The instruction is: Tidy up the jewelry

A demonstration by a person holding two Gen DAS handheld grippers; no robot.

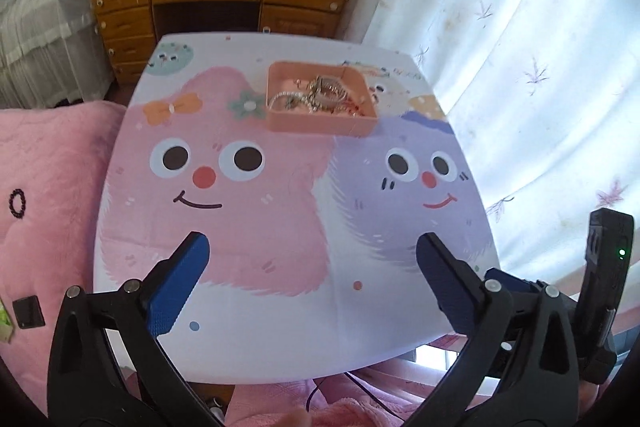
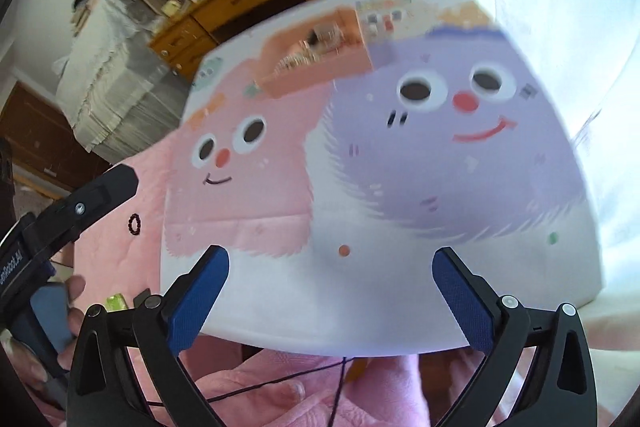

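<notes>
On the pink blanket (image 1: 48,163) to the left, a dark bead bracelet (image 1: 17,202) lies off the desk (image 1: 280,339), apart from the rest. My left gripper (image 1: 312,255) hangs over the near edge, jaws wide and empty. Far across, the peach tray (image 1: 316,121) holds tangled silver chains and rings. My right gripper (image 2: 330,267) stands wide too, holding nothing, free to reach.

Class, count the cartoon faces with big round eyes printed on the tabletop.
2. The pink face is on the left half, the purple face on the right; the orange tray may hide smaller prints.
</notes>
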